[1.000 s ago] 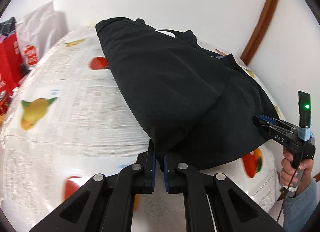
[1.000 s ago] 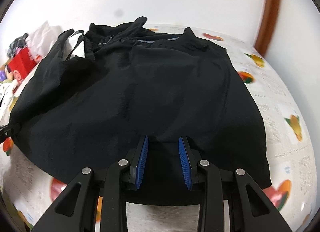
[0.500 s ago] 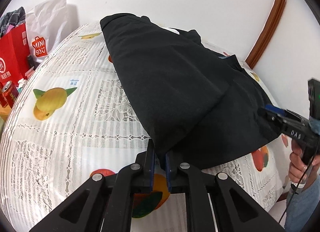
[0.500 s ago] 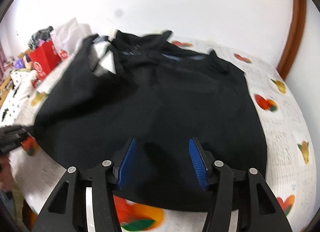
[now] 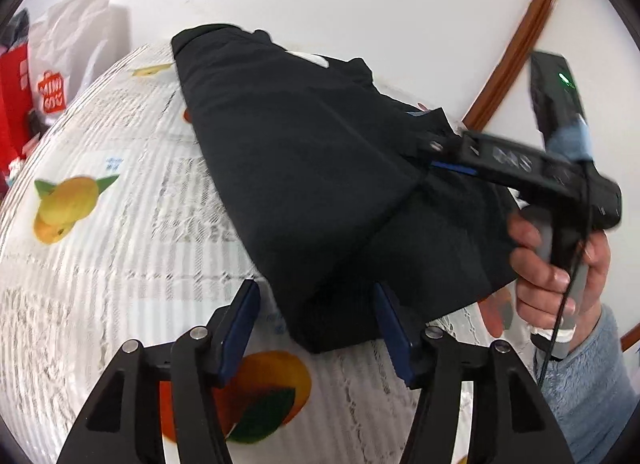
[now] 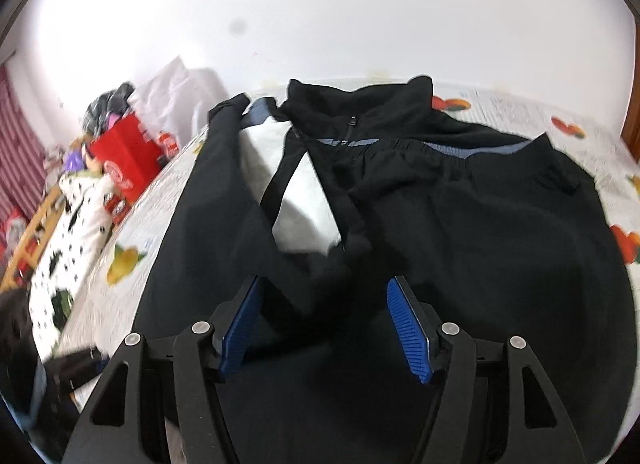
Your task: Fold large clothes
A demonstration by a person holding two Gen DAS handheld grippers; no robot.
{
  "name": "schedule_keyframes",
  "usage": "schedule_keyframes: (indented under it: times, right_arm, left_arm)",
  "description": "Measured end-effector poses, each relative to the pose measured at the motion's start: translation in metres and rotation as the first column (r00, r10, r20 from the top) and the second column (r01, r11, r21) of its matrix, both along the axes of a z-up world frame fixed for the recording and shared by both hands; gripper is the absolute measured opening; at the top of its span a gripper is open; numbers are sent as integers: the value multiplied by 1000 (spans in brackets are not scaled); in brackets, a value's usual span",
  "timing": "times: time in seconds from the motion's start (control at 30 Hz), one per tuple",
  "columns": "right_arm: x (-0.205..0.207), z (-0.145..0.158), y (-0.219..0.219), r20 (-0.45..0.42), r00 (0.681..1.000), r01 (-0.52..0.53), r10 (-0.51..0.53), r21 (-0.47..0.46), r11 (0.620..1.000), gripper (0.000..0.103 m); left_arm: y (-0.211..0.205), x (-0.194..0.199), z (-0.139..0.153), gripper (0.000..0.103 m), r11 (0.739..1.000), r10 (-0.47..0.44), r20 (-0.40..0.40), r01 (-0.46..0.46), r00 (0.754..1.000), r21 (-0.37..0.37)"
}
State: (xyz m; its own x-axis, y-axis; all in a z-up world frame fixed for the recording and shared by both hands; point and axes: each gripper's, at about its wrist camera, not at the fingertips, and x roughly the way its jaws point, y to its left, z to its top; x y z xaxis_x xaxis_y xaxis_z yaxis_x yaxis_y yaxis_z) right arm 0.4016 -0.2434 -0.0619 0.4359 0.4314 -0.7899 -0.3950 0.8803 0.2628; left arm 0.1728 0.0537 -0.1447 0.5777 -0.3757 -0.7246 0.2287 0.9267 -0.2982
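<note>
- My left gripper (image 5: 316, 324) has its jaws wide, either side of the folded corner of the black jacket (image 5: 320, 168).
- My right gripper (image 6: 324, 328) hovers above the jacket, jaws wide, empty.
- The jacket lies on the lacy, fruit-printed tablecloth (image 5: 100, 248), white lining (image 6: 296, 204) showing.
- A red bag (image 6: 124, 156) stands off to the left.

A home: fruit-print tablecloth (image 5: 100, 264), shopping bags (image 6: 132, 152), clutter against white wall.

Left tongs (image 5: 316, 328) gape wide around the folded corner of the black garment (image 5: 304, 168) on the fruit-print worktop (image 5: 120, 264); right tongs (image 5: 452, 162) hover over the cloth.
</note>
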Motion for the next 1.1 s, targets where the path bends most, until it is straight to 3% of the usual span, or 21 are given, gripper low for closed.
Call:
schedule_keyframes:
  times: [0.1, 0.17, 0.2, 0.27, 0.33, 0.53, 0.67, 0.77, 0.87, 1.1]
  right_arm:
    - [13, -11, 8, -37, 999, 10, -10, 4, 1000, 62]
    - [20, -19, 13, -66, 998, 9, -8, 12, 1000, 53]
    - [21, -21, 14, -75, 997, 4, -3, 19, 1000, 46]
    - [21, -21, 17, -66, 998, -3, 5, 33, 999, 21]
    - [17, -16, 20, -47, 998, -30, 32, 43, 999, 12]
    - [-13, 32, -6, 122, 992, -59, 44, 121, 991, 9]
    - [-43, 64, -46, 249, 968, -37, -14, 200, 979, 8]
    - [-62, 69, -73, 297, 952, 7, -72, 212, 977, 8]
    - [-68, 53, -100, 266, 955, 75, -135, 224, 972, 8]
    - [-63, -2, -120, 108, 977, 171, -182, 107, 980, 11]
  left_arm:
    - [-11, 1, 0, 57, 998, -14, 17, 12, 1000, 65]
    - [-15, 2, 0, 57, 996, -14, 22, 12, 1000, 88]
    - [-15, 2, 0, 57, 996, -14, 21, 13, 1000, 89]
    - [-16, 3, 0, 57, 995, -17, 19, 15, 1000, 99]
    - [-18, 3, 0, 57, 993, -15, 22, 13, 1000, 119]
    - [-36, 0, -2, 58, 963, -8, 36, -2, 999, 271]
    - [-38, 3, -1, 59, 955, 0, 28, -9, 1000, 296]
    - [-38, 5, -1, 59, 955, 7, 23, -13, 1000, 297]
    - [-38, 5, -1, 60, 953, 8, 30, -17, 1000, 301]
    - [-39, 3, -1, 60, 955, 8, 37, -18, 999, 297]
